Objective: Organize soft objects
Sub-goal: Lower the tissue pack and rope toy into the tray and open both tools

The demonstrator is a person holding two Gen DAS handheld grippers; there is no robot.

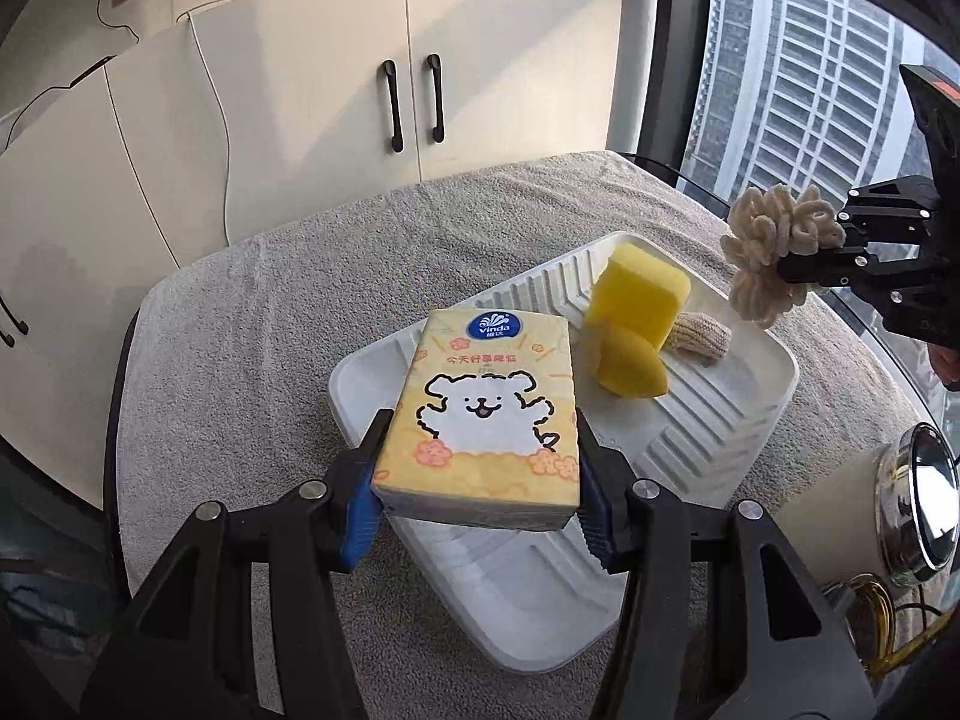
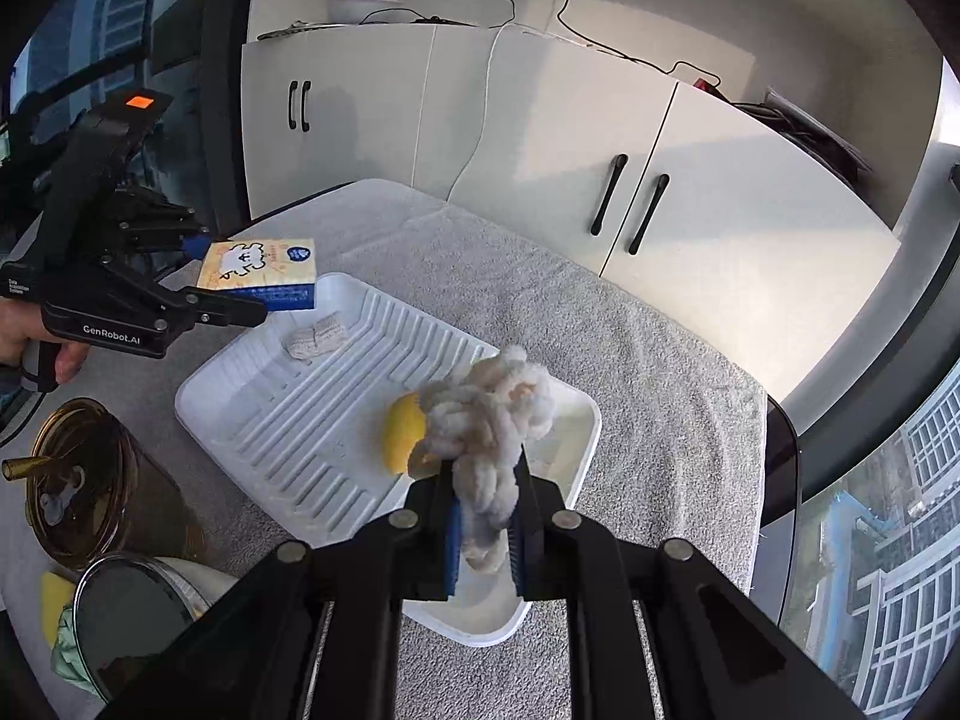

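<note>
Tissue pack, yellow w/ white cartoon dog and blue logo, sits pinched betw. the fingers of the left gripper, blue pads pressing both long sides. Pack hangs over the near corner of the white ribbed tray, not touching it; in the right wrist view the same pack is at the tray's far left corner, held by the left gripper, a hand on its grip.

Right gripper has its fingers pressed nearly together on a cream yarn bundle, loops bulging out above the pads. Bundle is up in the air over the tray's right end; from the left wrist view the bundle and right gripper show just past the tray's far right edge.

Inside the tray: yellow sponge block standing on edge, a yellow wedge-shaped soft piece touching its front, and a small beige knitted piece lying just beside the sponge. In the right wrist view the knitted piece lies near the tray's far left corner and the wedge is partly hidden behind the yarn.

Tray rests on a grey towel covering the round worktop. Near the tray's right side: a shiny metal lidded container. White cabinets stand behind the worktop.
</note>
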